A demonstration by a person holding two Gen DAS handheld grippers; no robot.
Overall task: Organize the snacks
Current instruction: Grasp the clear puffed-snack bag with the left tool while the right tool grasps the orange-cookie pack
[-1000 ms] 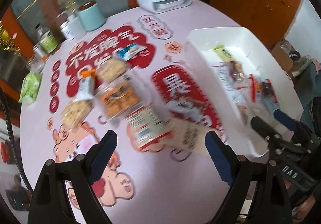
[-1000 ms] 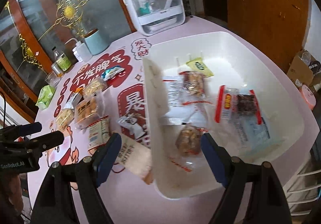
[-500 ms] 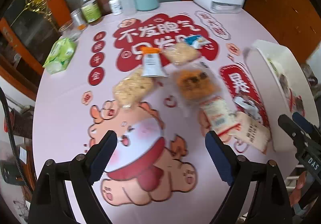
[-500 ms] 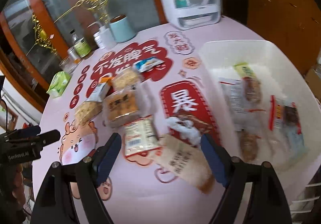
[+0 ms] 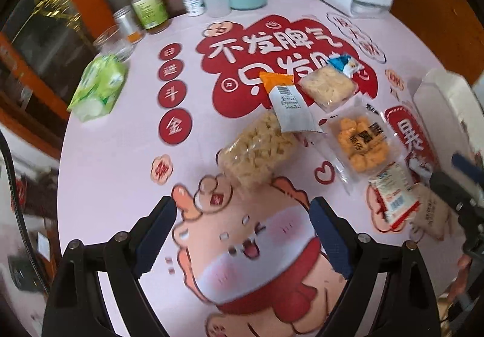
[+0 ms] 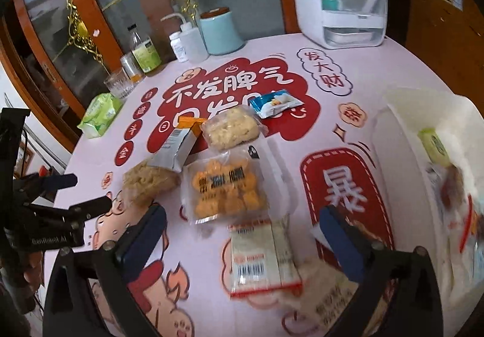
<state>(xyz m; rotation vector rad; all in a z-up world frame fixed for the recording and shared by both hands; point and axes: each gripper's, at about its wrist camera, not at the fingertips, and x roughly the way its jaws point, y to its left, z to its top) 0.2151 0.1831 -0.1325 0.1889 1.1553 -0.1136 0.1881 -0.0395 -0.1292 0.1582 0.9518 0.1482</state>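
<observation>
Snacks are lying in two places: several blurred wrapped packets are sitting inside the white plastic bin (image 6: 402,137) at the table's right edge, among them a pale green one (image 6: 434,145), while the rest are spread loose on the pink printed tablecloth (image 5: 121,161). I am holding both claws spread wide and gripping nothing, the left gripper (image 5: 242,237) hovering just short of a clear lumpy bag of pale puffs (image 5: 257,152), the right gripper (image 6: 242,240) straddling a flat white red-edged barcode packet (image 6: 263,261). Beside these I am seeing a crinkly clear bag of orange balls (image 6: 227,189), a grey foil sachet with orange top (image 5: 289,104) and a glossy blue wrapper (image 6: 275,102).
</observation>
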